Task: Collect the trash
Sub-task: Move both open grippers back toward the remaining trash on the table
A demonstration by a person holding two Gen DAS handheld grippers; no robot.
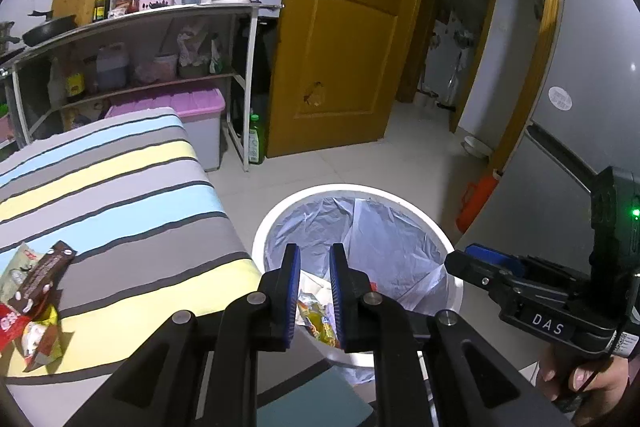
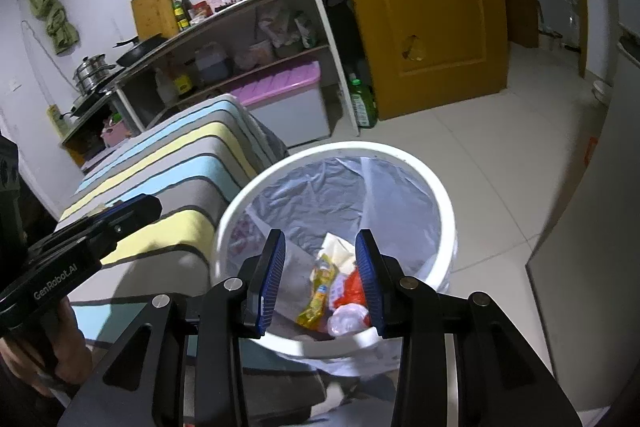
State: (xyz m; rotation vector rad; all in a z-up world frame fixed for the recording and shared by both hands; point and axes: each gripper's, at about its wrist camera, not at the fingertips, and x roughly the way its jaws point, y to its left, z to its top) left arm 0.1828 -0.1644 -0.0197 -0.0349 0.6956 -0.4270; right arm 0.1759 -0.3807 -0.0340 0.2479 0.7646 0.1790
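Both the left claw (image 1: 315, 291) and right claw (image 2: 320, 281) hang released and empty over the white round liner-fitted trash bin (image 2: 440, 203), wrappers inside.

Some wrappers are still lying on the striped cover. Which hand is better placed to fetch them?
Probably the left. The wrappers lie just beside the left gripper, which is empty. The right gripper hangs over the bin, farther off.
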